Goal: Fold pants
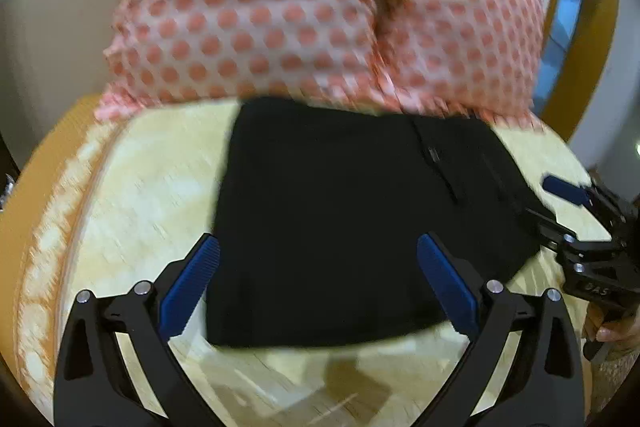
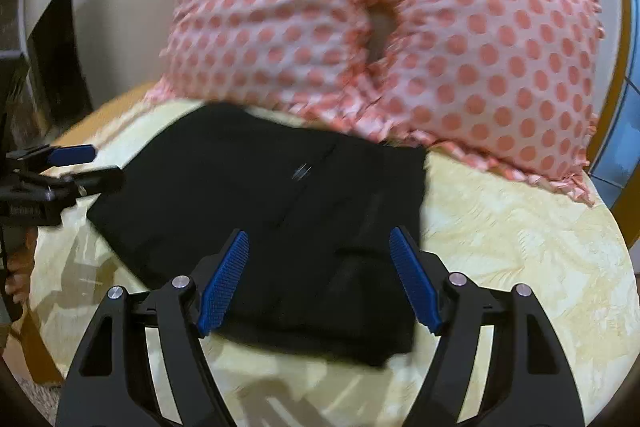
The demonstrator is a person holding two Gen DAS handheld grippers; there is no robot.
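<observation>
Black pants (image 1: 340,211) lie as a folded rectangle on the yellow bedspread (image 1: 140,187), far edge touching the pink dotted pillow (image 1: 300,7). Left gripper (image 1: 318,283) spread wide, holding nothing, jaws straddling the near edge. Right gripper (image 2: 320,279) also spread and empty, over the near right corner. Both about equally near; the pants lie directly ahead of each. Looks nearly finished.

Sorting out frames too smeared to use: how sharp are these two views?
Left wrist view: pillow and bedspread streaked with motion blur, left hand-held gripper crisp. Right wrist view: black pants softly smeared, right hand-held gripper sharp; fisheye bends both.
</observation>
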